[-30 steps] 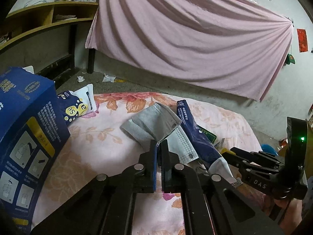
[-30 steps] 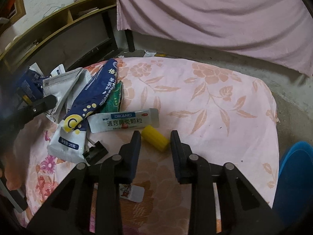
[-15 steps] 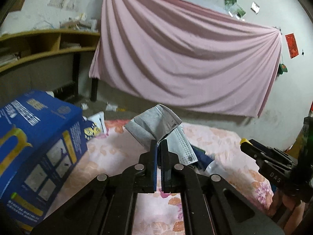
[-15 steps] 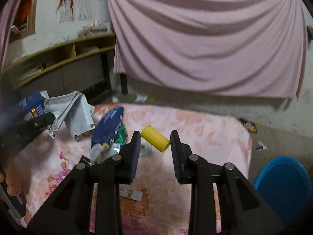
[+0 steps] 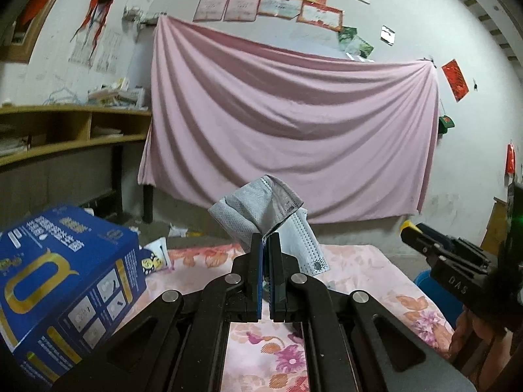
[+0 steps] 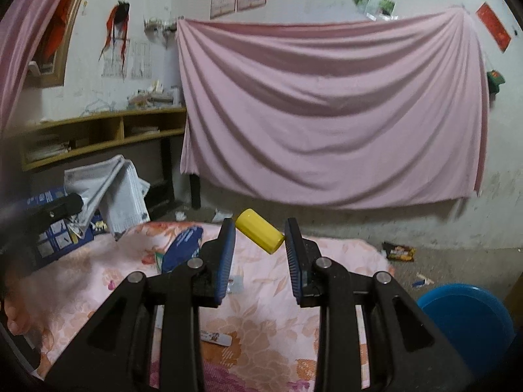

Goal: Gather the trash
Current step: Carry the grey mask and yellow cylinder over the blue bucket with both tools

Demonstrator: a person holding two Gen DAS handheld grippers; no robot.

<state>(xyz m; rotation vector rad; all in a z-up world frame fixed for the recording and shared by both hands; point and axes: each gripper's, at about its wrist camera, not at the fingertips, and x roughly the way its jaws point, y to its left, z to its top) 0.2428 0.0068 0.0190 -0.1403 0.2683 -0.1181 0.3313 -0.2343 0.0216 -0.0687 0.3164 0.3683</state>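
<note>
My left gripper (image 5: 265,240) is shut on a bunch of grey and pale blue face masks (image 5: 261,209) and holds them up above the floral table (image 5: 359,271). The masks also show at the left of the right wrist view (image 6: 111,192). My right gripper (image 6: 260,232) is shut on a small yellow cylinder (image 6: 260,236), held slantwise between the blue pads above the table. The right gripper shows in the left wrist view (image 5: 441,261) at the right.
A blue carton (image 5: 62,287) stands at the table's left. A dark blue packet (image 6: 181,250) and small wrappers (image 6: 215,338) lie on the cloth. A blue bin (image 6: 467,320) stands on the floor at the right. Litter (image 6: 397,251) lies on the floor by the pink curtain.
Both grippers have risen from the table and tilted up, the left carrying the masks and the right carrying the yellow cylinder. The table has dropped lower in both views.
</note>
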